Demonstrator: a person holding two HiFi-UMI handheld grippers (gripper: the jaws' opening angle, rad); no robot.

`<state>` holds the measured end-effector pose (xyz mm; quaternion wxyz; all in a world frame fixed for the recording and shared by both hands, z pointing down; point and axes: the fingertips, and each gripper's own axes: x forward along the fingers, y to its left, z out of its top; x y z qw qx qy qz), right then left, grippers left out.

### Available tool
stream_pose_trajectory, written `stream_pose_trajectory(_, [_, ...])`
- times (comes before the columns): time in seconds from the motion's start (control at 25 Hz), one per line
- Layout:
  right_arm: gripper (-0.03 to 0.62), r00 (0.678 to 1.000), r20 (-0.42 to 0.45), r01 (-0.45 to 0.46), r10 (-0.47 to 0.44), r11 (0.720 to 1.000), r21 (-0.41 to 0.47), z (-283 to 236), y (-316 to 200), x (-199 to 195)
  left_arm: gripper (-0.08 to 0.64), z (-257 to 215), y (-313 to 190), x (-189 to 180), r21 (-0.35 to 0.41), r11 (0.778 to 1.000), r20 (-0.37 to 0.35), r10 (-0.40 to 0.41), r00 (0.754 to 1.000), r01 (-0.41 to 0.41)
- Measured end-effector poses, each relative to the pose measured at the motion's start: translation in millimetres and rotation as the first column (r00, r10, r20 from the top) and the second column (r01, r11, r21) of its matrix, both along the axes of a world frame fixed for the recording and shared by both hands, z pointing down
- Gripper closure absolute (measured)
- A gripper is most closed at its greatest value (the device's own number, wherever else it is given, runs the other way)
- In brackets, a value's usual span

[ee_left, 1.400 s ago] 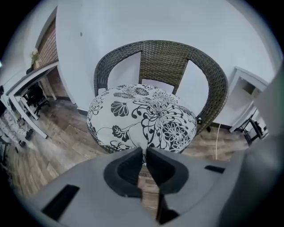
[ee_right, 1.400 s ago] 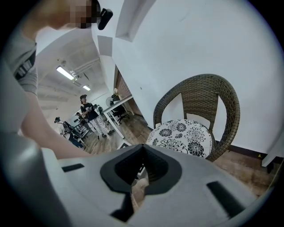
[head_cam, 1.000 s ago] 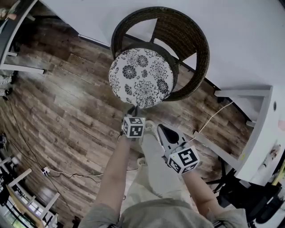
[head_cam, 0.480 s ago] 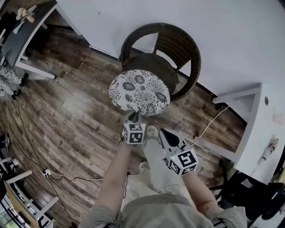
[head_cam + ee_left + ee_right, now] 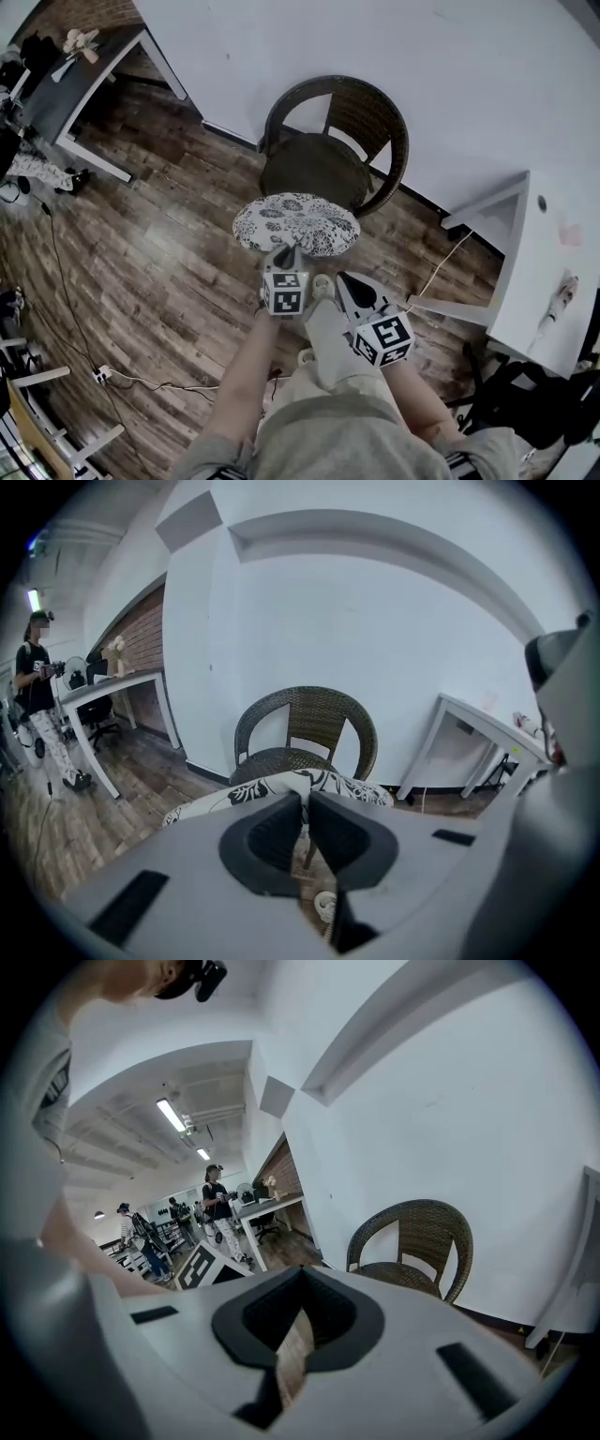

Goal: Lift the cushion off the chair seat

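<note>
The round cushion [image 5: 295,223] with a black floral print on white hangs in the air in front of the dark wicker chair [image 5: 319,164], clear of its bare seat. My left gripper [image 5: 284,251] is shut on the cushion's near edge; in the left gripper view the cushion [image 5: 361,786] spreads out behind the closed jaws of that gripper [image 5: 306,799], with the chair [image 5: 305,728] beyond. My right gripper [image 5: 342,278] is beside it on the right, shut and empty, not touching the cushion. The right gripper view shows that gripper [image 5: 300,1274] with tips together and the chair [image 5: 412,1241] to the right.
The chair stands against a white wall. A white table [image 5: 525,262] is at the right, a dark desk [image 5: 84,75] at the upper left. A cable [image 5: 141,380] lies on the wooden floor. A person [image 5: 37,696] stands far left; other people [image 5: 220,1199] are in the background.
The cushion has come up off the chair seat and toward me, held by the left gripper. Both grippers have risen; the seat now shows bare.
</note>
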<state>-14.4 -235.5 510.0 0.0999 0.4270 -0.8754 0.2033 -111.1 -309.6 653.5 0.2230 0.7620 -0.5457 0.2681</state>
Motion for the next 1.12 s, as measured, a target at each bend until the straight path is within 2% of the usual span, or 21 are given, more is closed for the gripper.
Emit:
stream_pose_trajectory(0.28, [0.591, 1.000, -0.023, -0.002, 0.003, 0.998, 0.056, -33.4, 37.8, 7.5, 0.532, -59.5, 36.1, -1.1, 0.083, 0.996, -0.032, -0.020, 0.999, 0.022])
stream_pose_trajectory(0.72, [0.591, 0.999, -0.036, 0.002, 0.004, 0.987, 0.158, -83.5, 94.6, 12.6, 0.532, -148.1, 116.2, 2.5, 0.179, 0.982, -0.128, -0.039, 0.991, 0.062])
stream_pose_trajectory(1.12, [0.591, 0.999, -0.041, 0.007, 0.003, 0.973, 0.230, -117.7, 142.8, 17.7, 0.532, -222.5, 179.6, -11.8, 0.280, 0.954, -0.191, -0.054, 0.980, 0.107])
